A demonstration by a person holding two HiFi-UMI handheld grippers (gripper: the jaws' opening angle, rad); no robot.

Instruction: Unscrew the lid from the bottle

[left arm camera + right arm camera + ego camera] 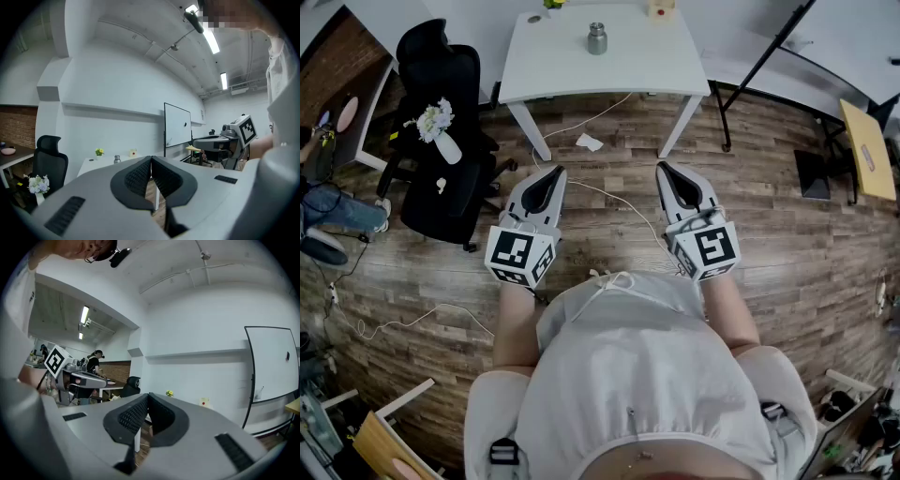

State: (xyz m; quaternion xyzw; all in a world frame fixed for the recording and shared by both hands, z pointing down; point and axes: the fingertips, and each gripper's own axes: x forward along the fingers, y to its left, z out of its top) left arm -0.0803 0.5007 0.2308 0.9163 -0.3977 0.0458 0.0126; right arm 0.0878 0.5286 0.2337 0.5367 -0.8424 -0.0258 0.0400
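A small metal bottle (pixel 597 38) with its lid on stands upright on the white table (pixel 553 66) far ahead; the left gripper view shows the bottle (pixel 117 159) tiny in the distance. My left gripper (pixel 557 172) and right gripper (pixel 662 169) are held level at waist height over the wood floor, well short of the table. Both are shut with nothing between their jaws. In the left gripper view the gripper tip (pixel 151 158) shows the pads (pixel 140 176) pressed together; the right gripper (pixel 148 395) looks the same.
A black office chair (pixel 442 131) with a white vase of flowers (pixel 441 127) stands left of the table. A small yellow plant (pixel 553 4) and a box (pixel 661 7) sit at the table's far edge. White cable (pixel 600 192) and paper scrap (pixel 589 142) lie on the floor. A tripod leg (pixel 759 66) stands at right.
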